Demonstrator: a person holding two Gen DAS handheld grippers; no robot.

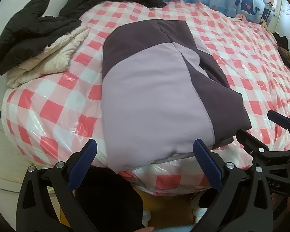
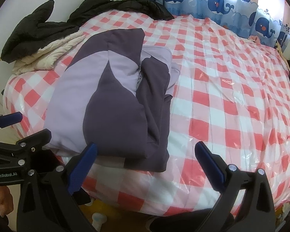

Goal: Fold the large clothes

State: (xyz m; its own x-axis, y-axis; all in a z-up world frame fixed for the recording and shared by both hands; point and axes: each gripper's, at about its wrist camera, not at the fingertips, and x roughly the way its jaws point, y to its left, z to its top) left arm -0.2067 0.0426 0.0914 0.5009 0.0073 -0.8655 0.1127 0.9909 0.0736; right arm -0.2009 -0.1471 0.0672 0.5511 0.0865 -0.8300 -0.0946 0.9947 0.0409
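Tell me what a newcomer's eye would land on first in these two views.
First, the purple and lilac jacket, folded into a bundle near the front edge of the bed. Next, the red and white checked cover under clear plastic, spread over the whole bed. Then the whale curtain at the back, and both grippers, left and right, open and empty.

Black tool (image 1: 145,161), blue pads (image 1: 207,164), seemingly ribbed

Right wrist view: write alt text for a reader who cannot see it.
A folded purple and lilac jacket lies on a bed covered in red-and-white checked plastic, just ahead of the open, empty right gripper. The left gripper enters at the left edge; black and cream garments are heaped at the far corner.
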